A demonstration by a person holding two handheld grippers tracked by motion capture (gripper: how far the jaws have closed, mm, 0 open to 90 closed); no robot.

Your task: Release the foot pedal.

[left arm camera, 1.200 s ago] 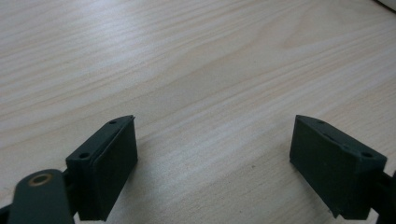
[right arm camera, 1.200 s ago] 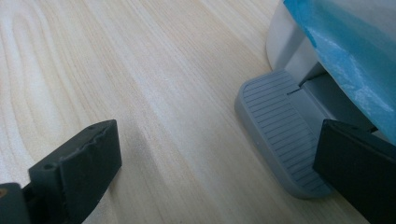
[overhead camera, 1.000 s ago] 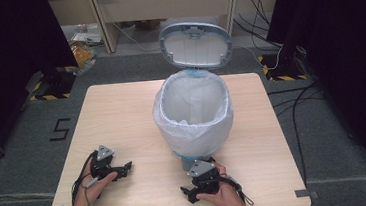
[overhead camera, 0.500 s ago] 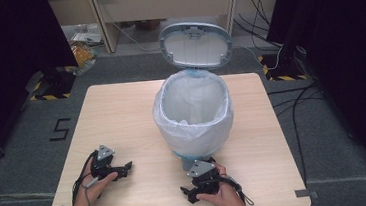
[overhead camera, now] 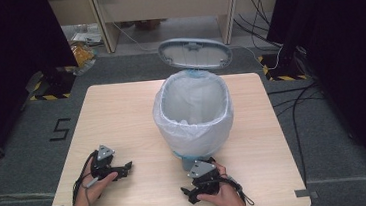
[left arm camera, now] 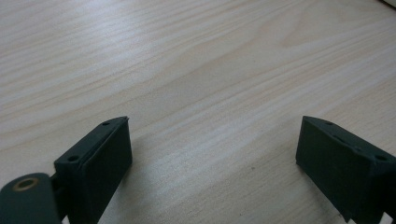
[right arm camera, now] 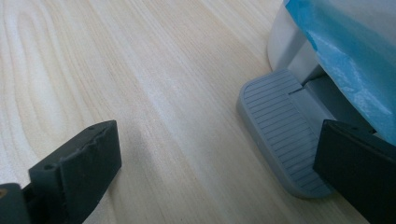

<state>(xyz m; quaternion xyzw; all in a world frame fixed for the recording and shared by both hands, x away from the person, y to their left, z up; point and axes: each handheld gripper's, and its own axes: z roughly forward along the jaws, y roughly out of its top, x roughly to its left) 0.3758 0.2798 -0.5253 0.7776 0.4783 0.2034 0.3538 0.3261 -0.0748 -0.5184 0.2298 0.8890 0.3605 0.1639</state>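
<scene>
A grey pedal bin (overhead camera: 196,132) lined with a white and blue bag (right arm camera: 343,51) stands in the middle of the wooden table (overhead camera: 121,113), its lid (overhead camera: 195,53) tipped up at the back. Its ribbed grey pedal (right arm camera: 275,121) sticks out at the front. My right gripper (overhead camera: 189,193) rests on the table just in front of the bin, open, with the pedal close to its right jaw (right arm camera: 215,135). My left gripper (overhead camera: 124,169) lies at the front left, open over bare wood (left arm camera: 212,126). Nothing sits between either pair of jaws.
Grey floor surrounds the table, with a "5" marked at the left (overhead camera: 61,128). Cables (overhead camera: 291,103) trail on the floor at the right. Wooden furniture legs (overhead camera: 106,24) stand behind the table.
</scene>
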